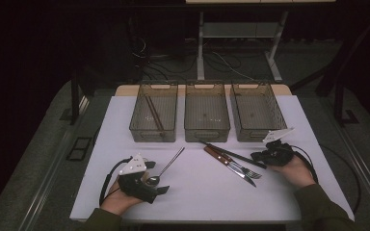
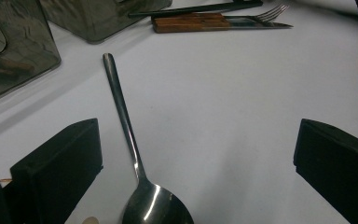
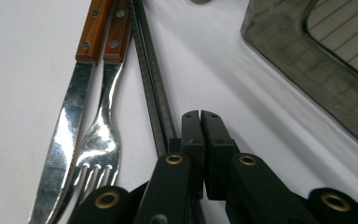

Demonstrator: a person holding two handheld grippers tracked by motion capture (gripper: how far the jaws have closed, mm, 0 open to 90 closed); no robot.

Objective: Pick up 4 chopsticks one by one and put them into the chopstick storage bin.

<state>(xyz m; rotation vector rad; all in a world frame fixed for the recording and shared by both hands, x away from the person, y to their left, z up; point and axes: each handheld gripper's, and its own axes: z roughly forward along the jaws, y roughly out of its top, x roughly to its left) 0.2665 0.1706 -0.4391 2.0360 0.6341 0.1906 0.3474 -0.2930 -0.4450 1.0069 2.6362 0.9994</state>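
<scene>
A steel spoon (image 1: 171,162) lies on the white table (image 1: 197,192), its bowl toward the person. My left gripper (image 1: 157,177) rests on the table with its jaws open on either side of the bowl. In the left gripper view the spoon (image 2: 128,126) lies between the open gripper (image 2: 198,140) jaws, untouched. A wood-handled knife (image 1: 224,160) and fork (image 1: 243,168) lie right of centre, crossed by a pair of black chopsticks (image 1: 231,154). My right gripper (image 1: 254,156) sits at their right end. In the right gripper view the gripper (image 3: 200,116) is shut and empty, beside the chopsticks (image 3: 154,88), fork (image 3: 100,140) and knife (image 3: 67,135).
Three smoked plastic bins stand in a row at the back: left bin (image 1: 153,136) holding brown chopsticks (image 1: 154,114), middle bin (image 1: 207,136) and right bin (image 1: 256,136). The right bin's wall (image 3: 307,70) is close to my right gripper. A table frame and cables lie on the floor behind.
</scene>
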